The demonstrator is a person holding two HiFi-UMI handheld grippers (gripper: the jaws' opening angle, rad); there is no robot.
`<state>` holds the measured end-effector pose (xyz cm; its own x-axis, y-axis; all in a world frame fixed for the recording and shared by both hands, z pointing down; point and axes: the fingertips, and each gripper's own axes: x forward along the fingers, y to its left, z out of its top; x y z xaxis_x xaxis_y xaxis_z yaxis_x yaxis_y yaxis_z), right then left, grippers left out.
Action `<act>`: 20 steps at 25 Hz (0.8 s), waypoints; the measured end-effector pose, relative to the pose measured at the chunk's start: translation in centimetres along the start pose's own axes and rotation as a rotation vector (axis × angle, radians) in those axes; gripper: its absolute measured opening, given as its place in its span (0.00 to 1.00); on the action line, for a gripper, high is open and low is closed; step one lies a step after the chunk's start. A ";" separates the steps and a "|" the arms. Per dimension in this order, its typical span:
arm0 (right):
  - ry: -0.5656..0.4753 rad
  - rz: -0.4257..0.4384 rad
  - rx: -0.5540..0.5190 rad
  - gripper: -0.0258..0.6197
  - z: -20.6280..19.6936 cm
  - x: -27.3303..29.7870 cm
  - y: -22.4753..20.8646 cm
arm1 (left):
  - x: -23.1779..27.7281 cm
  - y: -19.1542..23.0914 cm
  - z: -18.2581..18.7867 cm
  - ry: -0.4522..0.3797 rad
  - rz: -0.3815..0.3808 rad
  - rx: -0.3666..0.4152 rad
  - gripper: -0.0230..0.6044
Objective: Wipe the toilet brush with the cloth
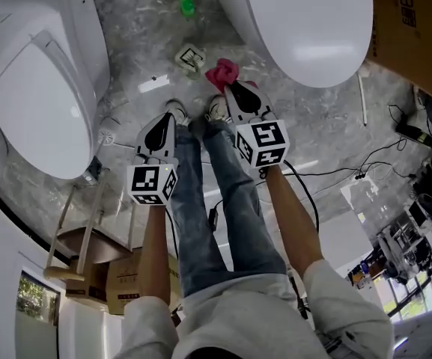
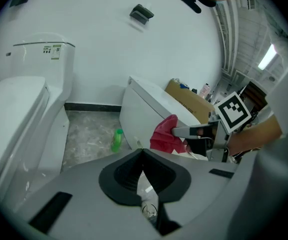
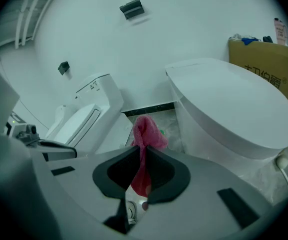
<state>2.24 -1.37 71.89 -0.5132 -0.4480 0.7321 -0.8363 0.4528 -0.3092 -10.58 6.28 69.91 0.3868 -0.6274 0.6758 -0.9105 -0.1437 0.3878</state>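
Two toilets on a grey marble floor (image 1: pixel 328 118), with a person in jeans (image 1: pixel 223 200) standing between them. At far left, the first toilet (image 1: pixel 43 103), lid down. Next to the right, the left hand-held gripper (image 2: pixel 143 154), held out over the floor, jaws pressed together with nothing between them. Beyond it on the floor, near the wall, a green bottle (image 2: pixel 117 140). Just right of the left one, the right hand-held gripper (image 3: pixel 141 151), jaws closed tight on a pink cloth (image 3: pixel 146 131), pinched at its middle, upper part bunched above the jaw tips, lower end hanging below them. Cloth held up above the floor, touching neither toilet. Further right, the second toilet (image 1: pixel 313 28), lid also down, and beside it at far right a cardboard box (image 1: pixel 418 21).
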 end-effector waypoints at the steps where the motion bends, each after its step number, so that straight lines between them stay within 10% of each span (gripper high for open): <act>1: -0.009 0.004 0.000 0.13 0.3 0.6 0.0 | 0.3 0.0 -0.1 -0.001 -0.002 -0.003 0.07; 20: 0.115 0.006 0.003 0.13 -4.9 7.5 -0.6 | 2.9 2.1 0.1 -0.013 -0.001 -0.030 0.07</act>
<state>-0.20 -1.23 80.55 -0.4930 -0.3538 0.7949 -0.8340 0.4525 -0.3158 -11.36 4.11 72.59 0.3854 -0.6371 0.6675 -0.9054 -0.1216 0.4067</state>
